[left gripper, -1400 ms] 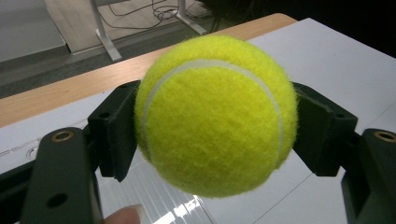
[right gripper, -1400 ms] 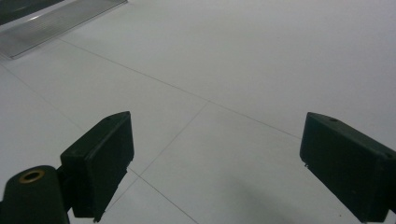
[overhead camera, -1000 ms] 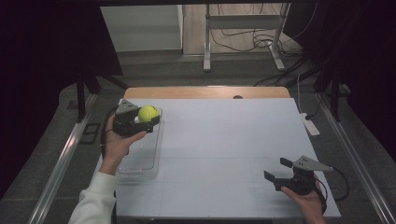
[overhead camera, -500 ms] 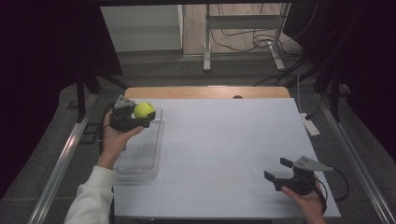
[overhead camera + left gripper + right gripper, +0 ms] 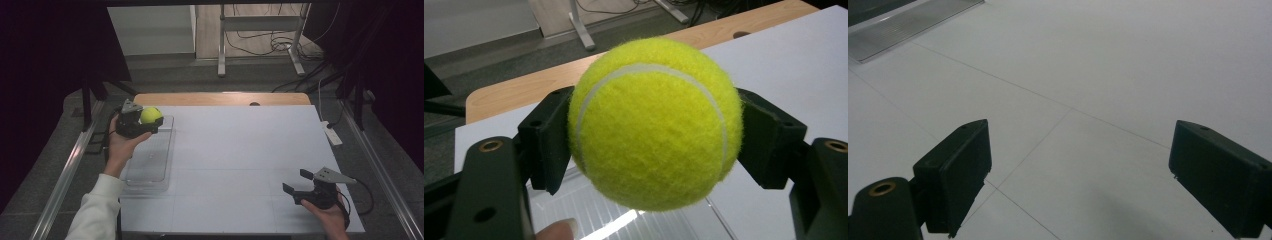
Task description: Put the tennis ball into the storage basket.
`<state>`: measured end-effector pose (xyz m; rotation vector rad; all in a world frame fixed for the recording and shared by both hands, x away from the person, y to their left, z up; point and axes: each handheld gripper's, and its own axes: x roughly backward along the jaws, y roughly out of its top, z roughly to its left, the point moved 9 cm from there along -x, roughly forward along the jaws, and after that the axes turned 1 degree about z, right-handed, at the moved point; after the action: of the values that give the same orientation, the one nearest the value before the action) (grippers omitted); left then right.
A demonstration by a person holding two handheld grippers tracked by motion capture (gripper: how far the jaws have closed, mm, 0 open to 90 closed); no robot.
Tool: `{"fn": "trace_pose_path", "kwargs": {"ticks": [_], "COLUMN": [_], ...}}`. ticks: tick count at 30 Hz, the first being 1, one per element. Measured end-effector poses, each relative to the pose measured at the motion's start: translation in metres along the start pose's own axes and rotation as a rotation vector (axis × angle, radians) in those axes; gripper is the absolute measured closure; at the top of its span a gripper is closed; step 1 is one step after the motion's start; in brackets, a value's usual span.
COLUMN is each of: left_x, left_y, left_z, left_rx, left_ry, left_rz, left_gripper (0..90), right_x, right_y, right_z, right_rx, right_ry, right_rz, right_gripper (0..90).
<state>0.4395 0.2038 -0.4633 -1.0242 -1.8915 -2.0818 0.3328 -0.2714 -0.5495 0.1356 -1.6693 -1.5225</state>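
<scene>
A yellow-green tennis ball (image 5: 150, 115) (image 5: 655, 122) is clamped between the black jaws of my left gripper (image 5: 145, 122) (image 5: 655, 145), which is shut on it. The gripper holds the ball in the air over the far end of a clear plastic tray (image 5: 150, 165) at the table's left side. In the left gripper view the tray's ribbed floor (image 5: 589, 217) lies just below the ball. My right gripper (image 5: 299, 181) (image 5: 1078, 180) rests low near the table's front right corner, its jaws wide open with nothing between them, only white tabletop.
The white table (image 5: 250, 150) has a wooden strip (image 5: 220, 98) along its far edge. A white power strip (image 5: 331, 134) lies at the right edge. Metal rails run along both sides; a desk frame and cables (image 5: 260, 40) stand on the floor beyond.
My left hand has carried the ball a little away from me, toward the tray's far end. The right gripper has stayed still and open.
</scene>
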Motion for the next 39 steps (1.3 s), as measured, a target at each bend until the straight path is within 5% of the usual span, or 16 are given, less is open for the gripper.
{"fn": "trace_pose_path", "kwargs": {"ticks": [24, 39], "left_x": [-0.009, -0.019], "left_y": [0.001, -0.004], "left_z": [0.023, 0.045], "left_rx": [0.006, 0.046], "left_ry": [0.067, 0.105], "left_rz": [0.037, 0.07], "left_gripper": [25.5, 25.5], "right_x": [-0.001, -0.002], "right_y": [-0.001, -0.002], "right_z": [0.0, -0.001], "right_rx": [-0.002, -0.004], "right_ry": [-0.001, -0.001], "right_rz": [0.004, 0.008], "right_gripper": [10.0, 9.9]}}
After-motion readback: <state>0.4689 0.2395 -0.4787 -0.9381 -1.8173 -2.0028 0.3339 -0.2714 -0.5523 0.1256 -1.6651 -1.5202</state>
